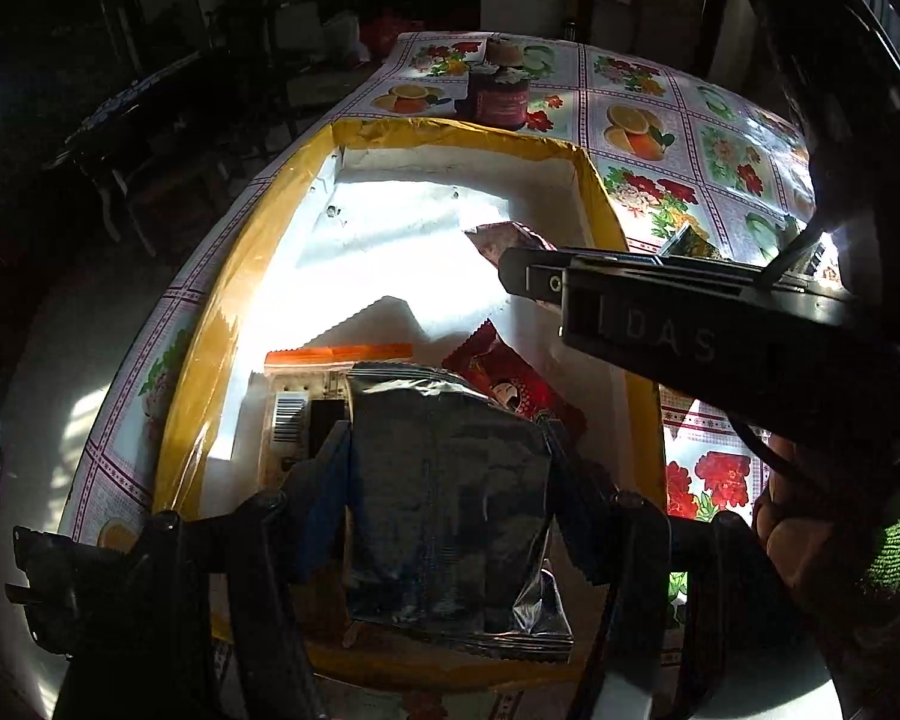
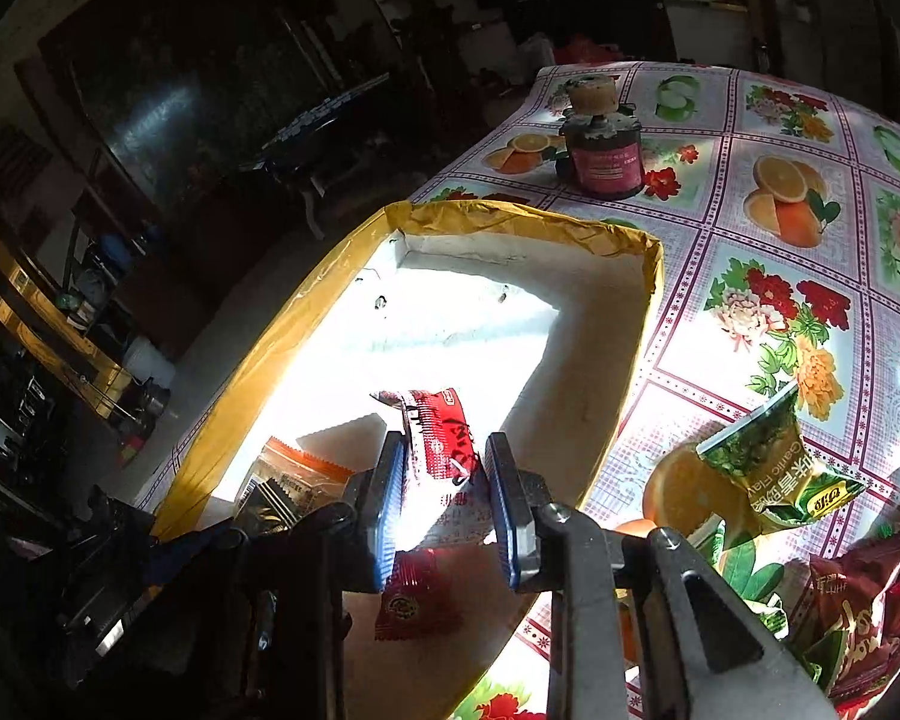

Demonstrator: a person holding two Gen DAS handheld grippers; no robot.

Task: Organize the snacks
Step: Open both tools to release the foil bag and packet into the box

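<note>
A white box with yellow taped rim (image 1: 450,135) (image 2: 510,219) sits on the flowered tablecloth. My left gripper (image 1: 450,450) is shut on a silver foil snack packet (image 1: 450,498) and holds it over the box's near end. Below it lie an orange-topped clear packet (image 1: 306,384) and a red packet (image 1: 510,384). My right gripper (image 2: 444,468) is shut on a red and white snack packet (image 2: 444,450) above the box; it also crosses the left wrist view (image 1: 630,294). Another red packet (image 2: 420,600) lies in the box beneath it.
A dark jar with a cork top (image 1: 501,90) (image 2: 603,144) stands beyond the box. A green garlic-flavour packet (image 2: 768,462) and several red packets (image 2: 858,600) lie on the tablecloth (image 2: 780,276) to the right of the box. Dark furniture stands to the left.
</note>
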